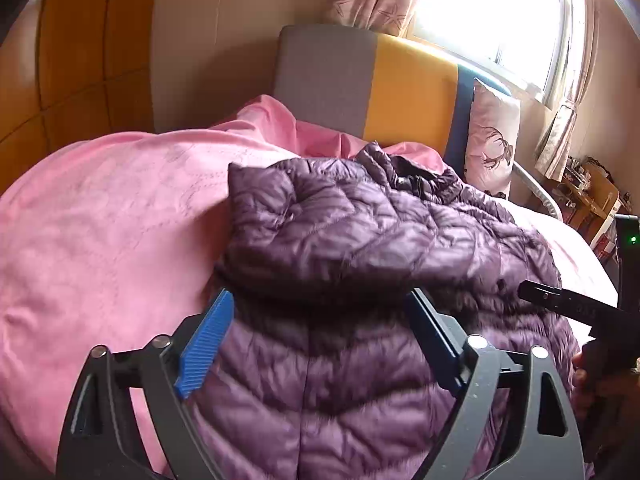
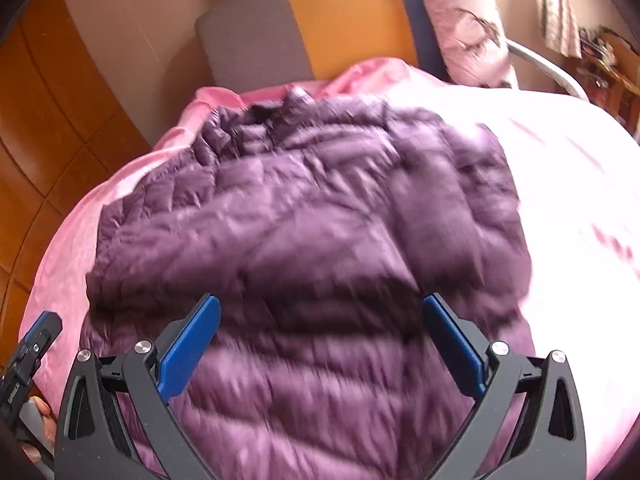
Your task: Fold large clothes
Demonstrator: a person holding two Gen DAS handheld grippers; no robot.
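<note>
We see the purple quilted puffer jacket [image 1: 360, 248] lying on the bed, on a pink bedspread [image 1: 100, 220], collar end toward the headboard [image 1: 368, 84]. One sleeve is folded across the body, its cuff end sticking out over the pink on the left side in the left wrist view. The right wrist view is motion-blurred, so we can't read seam detail there.

Left tool [image 1: 320, 336]: jaws spread wide, blue pads either side of the jacket's lower body, nothing gripped, hovering above the fabric.
Right tool [image 2: 320, 340]: also spread wide, empty, over the same part of the jacket. Whether either pad brushes the fabric we can't tell.

Each tool shows at the edge of the other's view, with a bit of the person's hand.

Around it: a pillow with a deer print [image 1: 494, 140] leans against the headboard, a bright window [image 1: 492, 8] with curtains sits behind, and wooden wall panels [image 1: 80, 40] are on the left.
</note>
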